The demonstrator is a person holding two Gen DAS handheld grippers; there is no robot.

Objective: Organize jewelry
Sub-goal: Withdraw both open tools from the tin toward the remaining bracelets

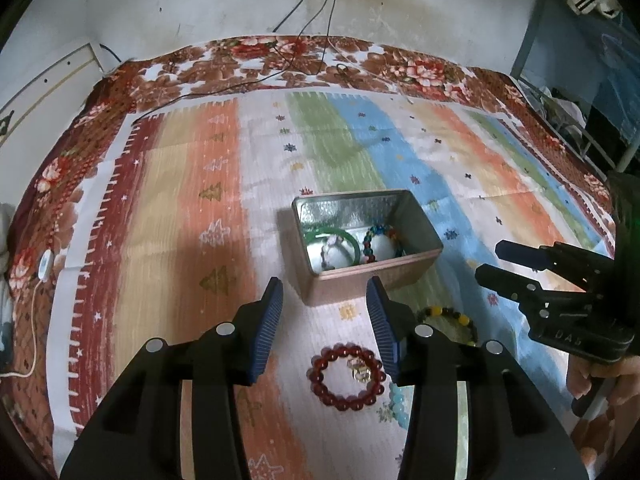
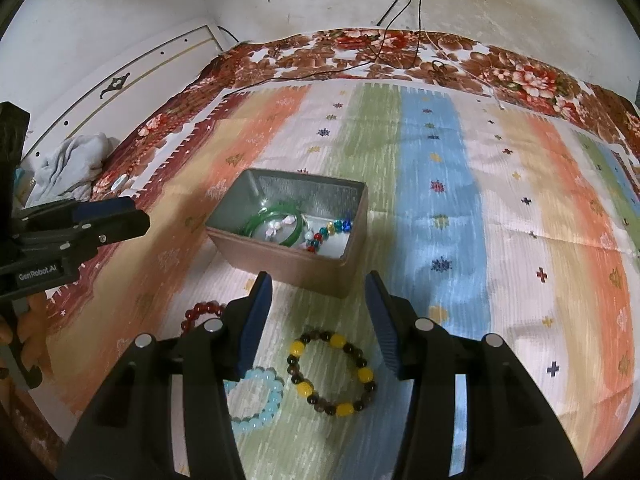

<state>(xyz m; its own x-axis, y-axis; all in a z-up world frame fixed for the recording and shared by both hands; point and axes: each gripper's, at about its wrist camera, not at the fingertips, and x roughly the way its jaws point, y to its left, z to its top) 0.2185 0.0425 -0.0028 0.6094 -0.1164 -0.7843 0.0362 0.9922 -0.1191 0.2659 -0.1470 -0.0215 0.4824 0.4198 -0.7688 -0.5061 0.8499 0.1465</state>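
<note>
An open metal tin (image 1: pixel 422 226) (image 2: pixel 352 248) stands on the striped cloth. Inside lie a green bangle (image 1: pixel 349 236) (image 2: pixel 276 216), a multicoloured bead bracelet (image 1: pixel 382 232) (image 2: pixel 332 228) and a pale piece. A red bead bracelet (image 1: pixel 346 376) (image 2: pixel 202 312) lies just below my open, empty left gripper (image 1: pixel 326 300). A yellow-and-dark bead bracelet (image 2: pixel 332 374) (image 1: pixel 450 318) lies below my open, empty right gripper (image 2: pixel 318 300). A light blue bead bracelet (image 2: pixel 256 398) (image 1: pixel 398 400) lies partly hidden under the fingers.
The striped cloth (image 1: pixel 192 184) (image 2: pixel 520 200) covers a floral blanket (image 1: pixel 280 56) on a bed against a white wall. Black cables (image 1: pixel 304 8) hang down onto the far edge. A grey cloth bundle (image 2: pixel 76 168) lies at the left edge.
</note>
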